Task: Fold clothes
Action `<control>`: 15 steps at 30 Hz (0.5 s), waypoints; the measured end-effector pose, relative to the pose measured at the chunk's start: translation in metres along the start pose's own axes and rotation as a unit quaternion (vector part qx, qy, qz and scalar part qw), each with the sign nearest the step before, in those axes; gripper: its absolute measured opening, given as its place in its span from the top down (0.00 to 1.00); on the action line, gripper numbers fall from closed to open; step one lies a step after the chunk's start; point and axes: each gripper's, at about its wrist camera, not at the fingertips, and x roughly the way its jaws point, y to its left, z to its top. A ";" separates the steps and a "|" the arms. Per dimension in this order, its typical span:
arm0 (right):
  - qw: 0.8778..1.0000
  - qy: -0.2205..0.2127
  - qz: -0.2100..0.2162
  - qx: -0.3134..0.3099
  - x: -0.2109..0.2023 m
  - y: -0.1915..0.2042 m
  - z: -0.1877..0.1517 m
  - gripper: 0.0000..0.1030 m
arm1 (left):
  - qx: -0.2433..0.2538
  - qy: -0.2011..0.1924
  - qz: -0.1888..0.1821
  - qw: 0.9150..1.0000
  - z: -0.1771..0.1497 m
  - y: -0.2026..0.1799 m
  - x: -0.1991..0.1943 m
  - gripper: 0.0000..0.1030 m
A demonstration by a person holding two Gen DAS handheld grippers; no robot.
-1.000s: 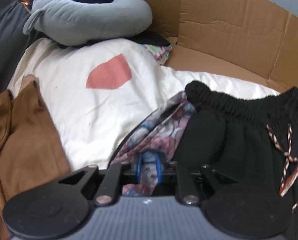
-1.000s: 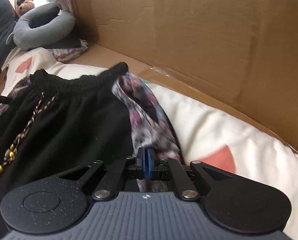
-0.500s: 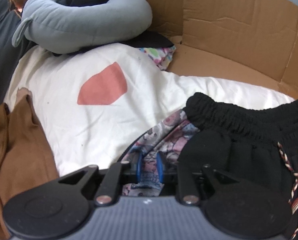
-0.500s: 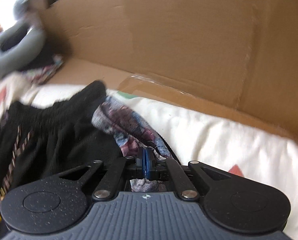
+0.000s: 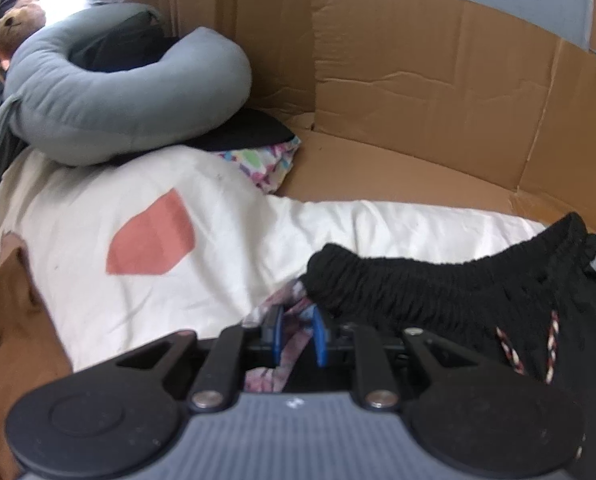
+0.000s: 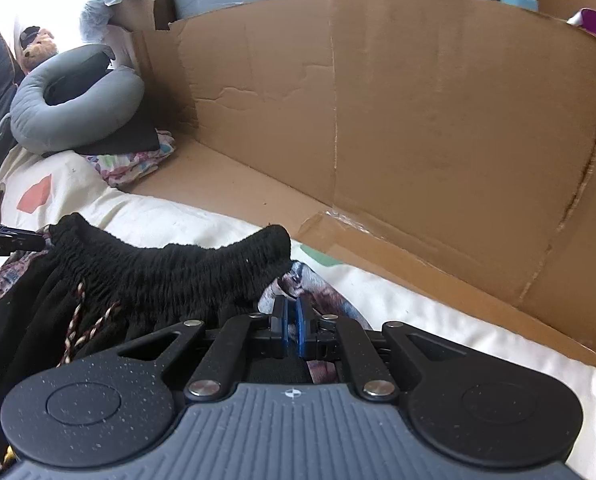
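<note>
While both grippers' jaws pinch floral cloth (image 5: pixel 293 316), black shorts (image 6: pixel 169 272) hide most of it.

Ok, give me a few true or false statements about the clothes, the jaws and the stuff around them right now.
1. The left gripper has floral cloth between its jaws. True.
2. The black shorts lie on bare cardboard. False: they lie on the white bedding.
3. The right gripper is wide open. False: its jaws are pinched on the floral cloth.
4. A grey neck pillow sits by the cardboard wall. True.
5. The shorts' drawstring is plain white. False: it is braided red and white.
</note>
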 end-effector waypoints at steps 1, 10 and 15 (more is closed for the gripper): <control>1.000 0.001 -0.002 0.002 0.004 0.000 0.000 0.95 | 0.002 -0.004 0.004 1.000 0.000 -0.001 0.003 0.82; 0.999 0.035 -0.005 0.020 0.020 -0.006 -0.002 0.89 | -0.005 0.032 0.020 0.999 -0.006 0.004 0.016 0.82; 1.000 0.024 0.004 0.013 -0.008 -0.009 0.004 0.66 | -0.004 0.027 0.008 1.000 -0.005 0.010 -0.010 0.82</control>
